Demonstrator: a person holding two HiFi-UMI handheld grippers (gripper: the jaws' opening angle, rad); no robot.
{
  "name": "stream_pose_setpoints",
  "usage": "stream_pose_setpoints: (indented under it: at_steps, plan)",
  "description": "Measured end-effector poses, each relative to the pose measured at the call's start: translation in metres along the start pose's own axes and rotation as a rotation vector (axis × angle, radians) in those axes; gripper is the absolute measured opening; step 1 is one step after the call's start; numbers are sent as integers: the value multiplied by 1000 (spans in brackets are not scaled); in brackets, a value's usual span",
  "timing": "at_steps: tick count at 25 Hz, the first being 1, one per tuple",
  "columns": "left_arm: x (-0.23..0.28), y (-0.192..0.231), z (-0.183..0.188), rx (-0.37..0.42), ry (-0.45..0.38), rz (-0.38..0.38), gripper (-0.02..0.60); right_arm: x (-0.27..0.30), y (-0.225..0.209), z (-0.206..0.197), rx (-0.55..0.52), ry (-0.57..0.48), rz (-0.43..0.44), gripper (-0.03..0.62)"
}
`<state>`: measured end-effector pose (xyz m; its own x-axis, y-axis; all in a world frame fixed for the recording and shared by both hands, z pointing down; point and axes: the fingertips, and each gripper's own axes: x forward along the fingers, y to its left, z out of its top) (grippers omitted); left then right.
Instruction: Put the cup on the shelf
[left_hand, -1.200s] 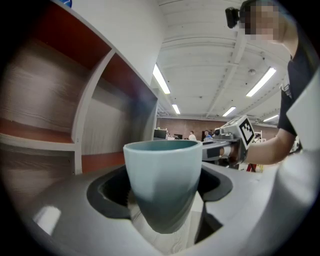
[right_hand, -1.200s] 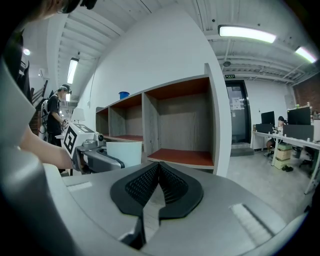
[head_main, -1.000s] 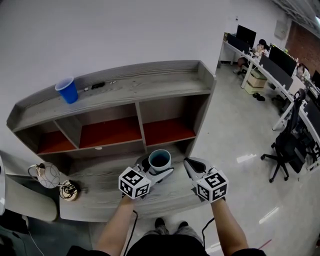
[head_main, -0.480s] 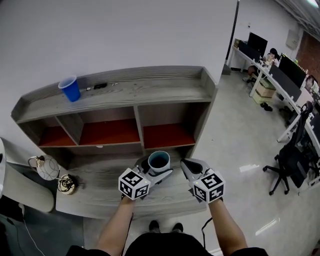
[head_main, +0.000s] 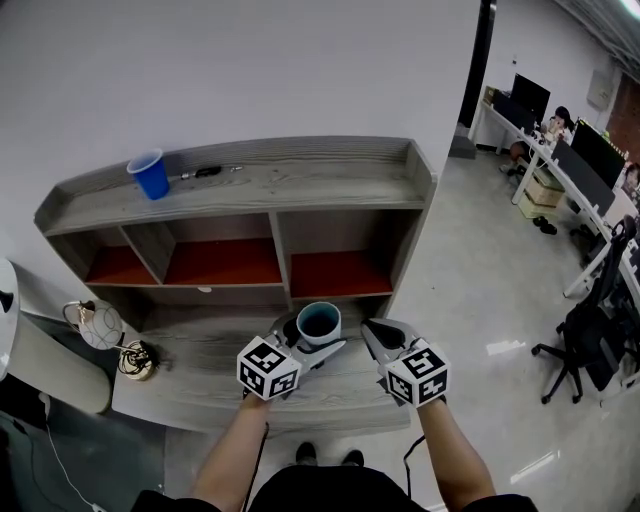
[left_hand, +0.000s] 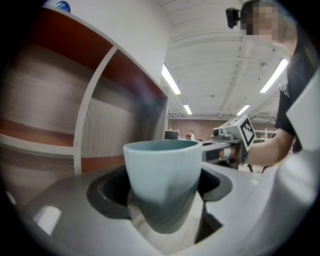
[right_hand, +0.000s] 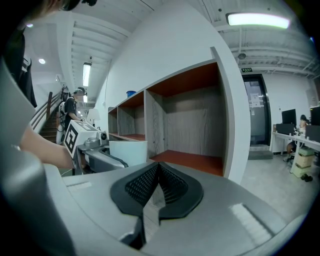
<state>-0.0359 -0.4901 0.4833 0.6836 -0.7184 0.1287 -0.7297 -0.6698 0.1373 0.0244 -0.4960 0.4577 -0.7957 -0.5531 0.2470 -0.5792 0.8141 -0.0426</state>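
Observation:
A pale blue cup (head_main: 320, 322) stands upright between the jaws of my left gripper (head_main: 314, 340), which is shut on it just above the grey shelf unit's low front ledge (head_main: 200, 352). In the left gripper view the cup (left_hand: 160, 172) fills the gap of the left gripper (left_hand: 164, 202), and both pads press on its sides. My right gripper (head_main: 371, 332) hovers just right of the cup, with its jaws shut and nothing in them. In the right gripper view the right gripper (right_hand: 157, 175) points toward the red-floored right compartment (right_hand: 192, 161).
The shelf unit's top board (head_main: 300, 180) carries a blue plastic cup (head_main: 151, 176) and a small dark object (head_main: 205, 171). Three red-floored compartments lie beneath it. A wire lamp (head_main: 98, 325) and a brass piece (head_main: 136, 358) sit at the ledge's left end. Office desks and chairs (head_main: 590, 340) stand at right.
The head view has drifted, so the shelf sits slightly lower and farther right in the picture. Both grippers and the cup hold the same place over the ledge.

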Motion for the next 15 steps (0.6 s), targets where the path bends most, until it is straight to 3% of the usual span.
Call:
stream_pose_setpoints:
  at_steps: [15]
  plan:
    - [8,0,13,36,34,24,374,-4,2,1,-47,24,44,12]
